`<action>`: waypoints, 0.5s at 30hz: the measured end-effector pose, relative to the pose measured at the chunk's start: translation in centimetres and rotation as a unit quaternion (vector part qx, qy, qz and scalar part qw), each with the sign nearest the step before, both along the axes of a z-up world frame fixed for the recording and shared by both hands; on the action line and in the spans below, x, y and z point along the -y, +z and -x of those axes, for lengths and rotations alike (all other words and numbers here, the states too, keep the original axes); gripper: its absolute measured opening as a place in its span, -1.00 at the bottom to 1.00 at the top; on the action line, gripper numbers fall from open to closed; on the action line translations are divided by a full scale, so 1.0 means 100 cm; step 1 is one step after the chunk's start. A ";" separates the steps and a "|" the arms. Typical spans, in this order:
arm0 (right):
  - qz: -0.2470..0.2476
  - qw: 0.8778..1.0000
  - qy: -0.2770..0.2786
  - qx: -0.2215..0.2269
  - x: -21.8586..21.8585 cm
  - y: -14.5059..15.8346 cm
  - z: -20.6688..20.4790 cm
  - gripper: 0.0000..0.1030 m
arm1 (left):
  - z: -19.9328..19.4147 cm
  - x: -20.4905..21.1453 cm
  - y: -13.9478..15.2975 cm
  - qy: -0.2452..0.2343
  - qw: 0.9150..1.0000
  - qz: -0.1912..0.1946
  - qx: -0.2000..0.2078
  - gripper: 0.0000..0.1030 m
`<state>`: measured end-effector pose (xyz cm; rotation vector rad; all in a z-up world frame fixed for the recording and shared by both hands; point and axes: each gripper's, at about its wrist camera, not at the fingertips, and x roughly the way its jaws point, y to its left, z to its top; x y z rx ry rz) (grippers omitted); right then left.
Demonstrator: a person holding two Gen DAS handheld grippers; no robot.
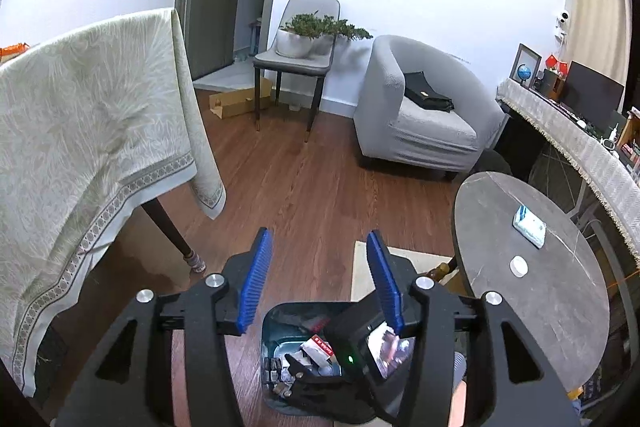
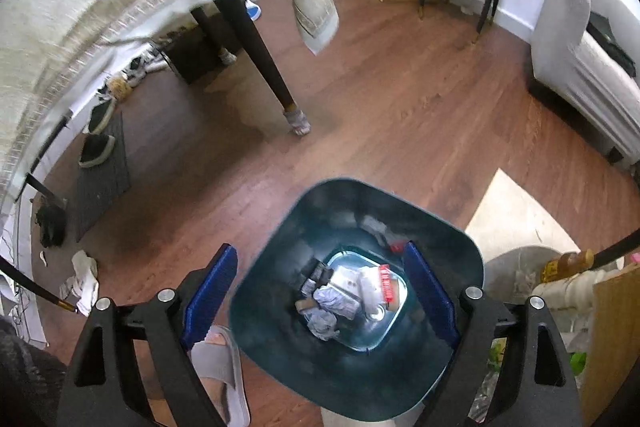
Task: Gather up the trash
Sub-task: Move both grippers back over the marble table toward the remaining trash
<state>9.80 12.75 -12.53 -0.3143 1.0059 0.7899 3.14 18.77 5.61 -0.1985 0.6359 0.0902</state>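
Observation:
A dark teal trash bin (image 2: 280,267) stands on the wood floor right under me. On its bottom lie crumpled paper (image 2: 324,323), a red-and-white wrapper (image 2: 386,281) and other scraps. My right gripper (image 2: 319,246) hangs open over the bin's mouth, with nothing between its blue pads (image 2: 210,287). My left gripper (image 1: 319,233) is open and empty too, and points past the bin (image 1: 276,311) toward the bare floor. In the left wrist view the black housing of the other hand-held tool (image 1: 352,331) covers part of the bin. White crumpled scraps (image 2: 82,279) lie on the floor at the left.
A table with a cream cloth (image 1: 80,127) and a dark leg (image 2: 260,55) stands on the left. On the right, a round grey table (image 1: 540,307) carries a tissue pack (image 1: 530,225) and a white cap (image 1: 519,265). A grey armchair (image 1: 420,115) sits beyond. A person's slippered foot (image 2: 224,359) is beside the bin.

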 end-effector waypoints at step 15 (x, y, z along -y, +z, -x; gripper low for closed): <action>-0.093 0.991 -0.031 0.088 0.055 0.100 -0.001 0.61 | 0.002 0.012 0.020 0.001 0.999 -0.013 0.033 0.43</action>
